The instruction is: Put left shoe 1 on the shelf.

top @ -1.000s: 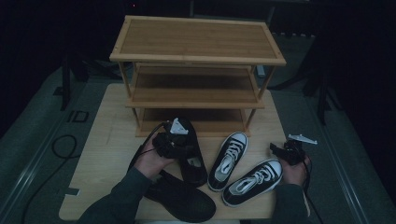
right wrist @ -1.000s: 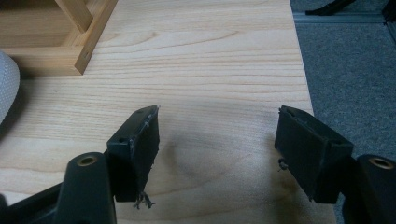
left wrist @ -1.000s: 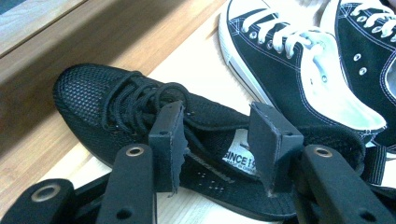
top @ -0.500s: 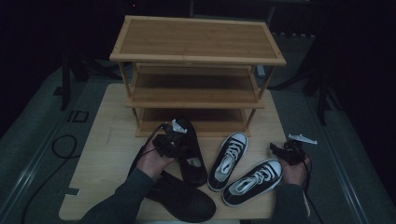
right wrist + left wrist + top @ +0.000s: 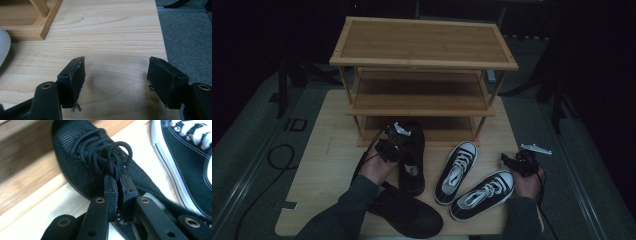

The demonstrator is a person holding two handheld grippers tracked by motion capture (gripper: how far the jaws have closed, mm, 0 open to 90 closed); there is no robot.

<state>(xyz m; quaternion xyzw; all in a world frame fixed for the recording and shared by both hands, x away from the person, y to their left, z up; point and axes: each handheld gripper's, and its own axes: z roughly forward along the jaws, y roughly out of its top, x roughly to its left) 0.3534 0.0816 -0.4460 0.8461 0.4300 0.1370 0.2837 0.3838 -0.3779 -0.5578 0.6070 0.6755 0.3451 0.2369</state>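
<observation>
A black mesh lace-up shoe (image 5: pixel 413 159) lies in front of the wooden rack, toe toward it. My left gripper (image 5: pixel 398 146) is on it. In the left gripper view its jaws have just been closing and now pinch the shoe's (image 5: pixel 82 165) tongue just behind the laces, my left gripper (image 5: pixel 118 181) shut there. The second black shoe (image 5: pixel 408 216) lies nearer, by the person's left forearm. My right gripper (image 5: pixel 513 161) hovers at the table's right edge; in its own view my right gripper (image 5: pixel 116 72) is open over bare wood.
A three-tier wooden shoe rack (image 5: pixel 422 50) stands at the back of the light wooden table (image 5: pixel 324 150). Two black-and-white sneakers (image 5: pixel 457 170) (image 5: pixel 484 194) lie between the hands. A rack leg (image 5: pixel 47 15) shows ahead of the right gripper. Grey floor (image 5: pixel 190 37) borders the table.
The left gripper has shifted slightly toward the black shoe and lower, and its jaws have gone from wide to nearly together on the shoe. The right hand has stayed where it was.
</observation>
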